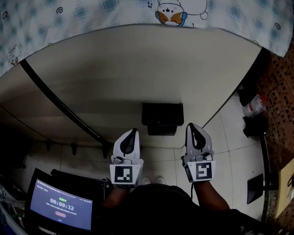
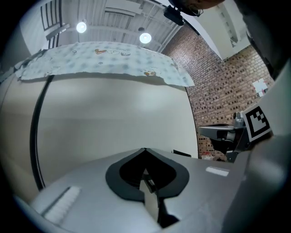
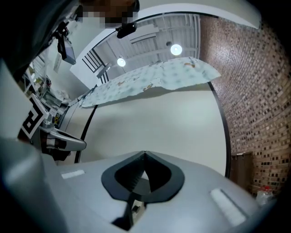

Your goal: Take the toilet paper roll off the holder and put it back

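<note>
Beige panel (image 1: 138, 69) fills most of your head view, with a patterned cloth (image 1: 92, 11) hanging over its top edge and a black strip (image 1: 59, 103) running slantwise down its left part. A black box (image 1: 162, 118), apparently the holder, sits on the panel's lower middle, just above the tiled floor (image 1: 229, 137). Your left gripper (image 1: 133, 131) hovers just left of the box and your right gripper (image 1: 190, 125) just right of it; neither touches it. Both point up at the panel, marker cubes towards you. The roll cannot be made out in this view or the others. A lit screen (image 1: 62, 205) stands at lower left.

In the left gripper view your jaws are pressed together at the tips with nothing between them. Beyond them lies the bare panel, the cloth above it, two ceiling lamps (image 2: 81, 27) and a brick wall (image 2: 223, 91) to the right. A dark corner of the box peeks over the gripper's body, and your right gripper shows at the right edge, apart from the left.

In the right gripper view your jaws are likewise fully closed and empty. They face the bare panel; the cloth drapes above, the brick wall curves down the right, and a bottle (image 3: 263, 193) stands at lower right. Your left gripper shows at the left edge.
</note>
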Motion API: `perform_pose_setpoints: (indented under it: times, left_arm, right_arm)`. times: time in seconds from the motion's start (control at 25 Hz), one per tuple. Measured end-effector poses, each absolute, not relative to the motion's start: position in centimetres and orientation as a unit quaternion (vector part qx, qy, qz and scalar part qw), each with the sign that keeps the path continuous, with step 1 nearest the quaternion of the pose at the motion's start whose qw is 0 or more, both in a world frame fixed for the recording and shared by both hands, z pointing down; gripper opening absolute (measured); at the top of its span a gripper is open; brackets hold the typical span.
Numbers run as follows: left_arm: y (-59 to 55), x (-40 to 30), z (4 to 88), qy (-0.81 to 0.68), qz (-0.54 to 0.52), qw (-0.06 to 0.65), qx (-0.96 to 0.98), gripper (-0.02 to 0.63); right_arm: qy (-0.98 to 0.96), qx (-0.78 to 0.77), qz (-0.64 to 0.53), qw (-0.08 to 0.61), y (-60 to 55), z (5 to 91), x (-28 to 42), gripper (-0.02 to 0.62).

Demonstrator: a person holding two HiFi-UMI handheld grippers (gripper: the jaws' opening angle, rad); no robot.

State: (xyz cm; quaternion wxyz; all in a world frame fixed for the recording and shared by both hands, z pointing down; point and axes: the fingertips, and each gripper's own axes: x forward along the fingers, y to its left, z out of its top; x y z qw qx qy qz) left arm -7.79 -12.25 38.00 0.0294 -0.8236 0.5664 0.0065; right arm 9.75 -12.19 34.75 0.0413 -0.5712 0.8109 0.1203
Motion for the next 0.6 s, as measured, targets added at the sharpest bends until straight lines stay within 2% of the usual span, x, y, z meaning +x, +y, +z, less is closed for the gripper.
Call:
perform_pose_setpoints:
  times: [0.6]
  left_arm:
    - [-11.3,-7.7,37.3,0.555,0.005,0.057,-0.83,0.017]
  right_arm:
    - [0.807,-0.576,0.128,0.034,-11.0,35.1,8.3,0.002]
